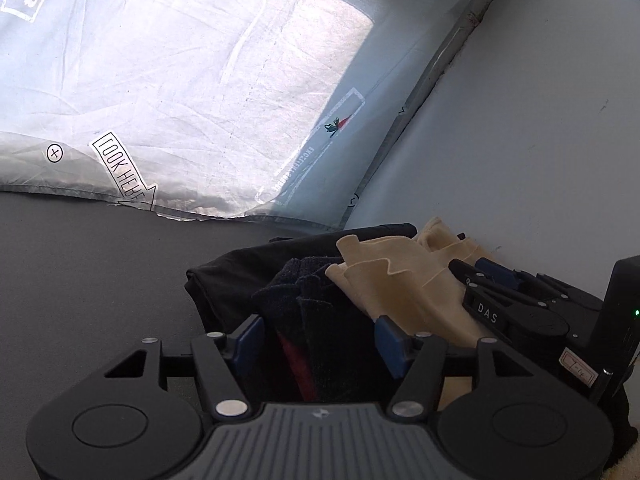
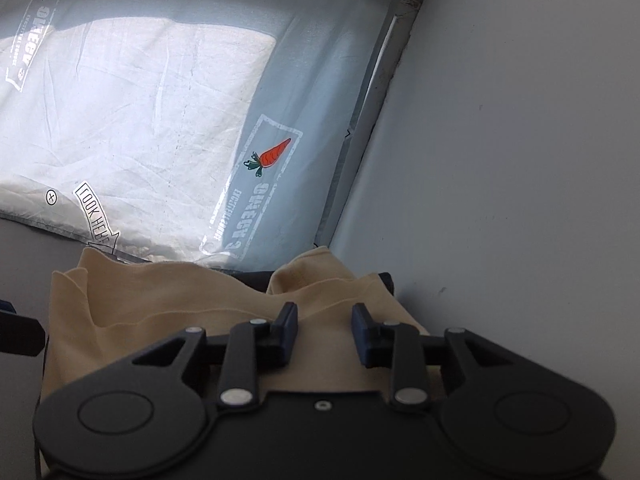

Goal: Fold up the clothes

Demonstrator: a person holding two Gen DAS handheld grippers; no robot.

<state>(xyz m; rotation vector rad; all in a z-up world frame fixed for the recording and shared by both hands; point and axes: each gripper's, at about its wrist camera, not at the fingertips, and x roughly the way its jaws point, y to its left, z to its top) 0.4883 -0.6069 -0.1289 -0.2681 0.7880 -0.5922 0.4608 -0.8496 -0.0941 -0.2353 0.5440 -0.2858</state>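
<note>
Clothes heaped against printed plastic bag; left gripper wide, right gripper narrower, both empty.

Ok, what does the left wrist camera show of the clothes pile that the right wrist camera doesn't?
Only the left wrist view shows the dark knitted garment with a red stripe, lying between the open fingers of the left gripper, and the black garment spread beside it. It also shows the right gripper over the cream cloth.

Only the right wrist view shows the right gripper with its fingers apart above the cream cloth, and the whole carrot print.

Both show the cream cloth, the printed plastic bag and the grey wall.
</note>
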